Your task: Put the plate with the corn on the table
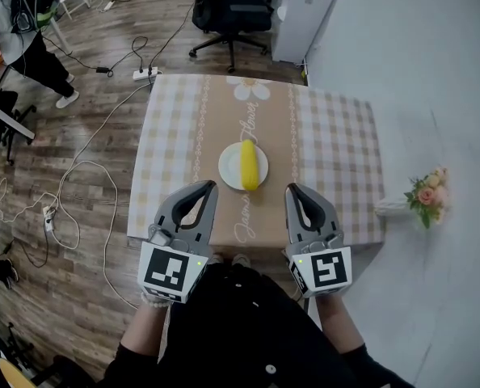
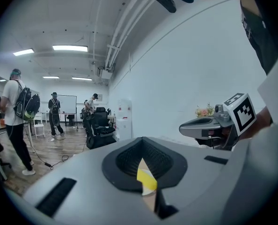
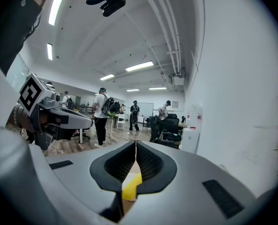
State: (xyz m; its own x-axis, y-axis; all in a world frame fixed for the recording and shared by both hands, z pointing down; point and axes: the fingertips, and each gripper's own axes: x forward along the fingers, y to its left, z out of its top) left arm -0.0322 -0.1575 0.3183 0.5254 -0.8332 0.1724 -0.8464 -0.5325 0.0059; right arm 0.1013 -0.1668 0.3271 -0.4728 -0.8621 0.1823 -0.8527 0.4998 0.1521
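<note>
Find the plate (image 1: 230, 166) at the middle of the table (image 1: 337, 160), corn (image 1: 250, 165) on its right half. Note left gripper (image 1: 205, 187) and right gripper (image 1: 292, 190) above the near edge, jaws pressed together, empty. Expect a stiff, light, breakable dish with a roll-prone load. Pinch the near rim, keep level

The table (image 1: 337, 136) wears a beige-and-white checked cloth, with a plain tan band down its middle carrying white script and a white daisy print at the far edge. At the table's centre the plate (image 1: 229, 168) is white and the corn (image 1: 249, 165) on it bright yellow. The left gripper (image 1: 208, 187) and right gripper (image 1: 292, 189) are grey with black ribbed pads (image 2: 129, 159). Their cubes are white with black square markers (a small green light glows beside each). The floor (image 1: 86, 120) is brown wood planking. The flowers (image 1: 427, 194) off the right edge are pink and peach with green leaves.
</note>
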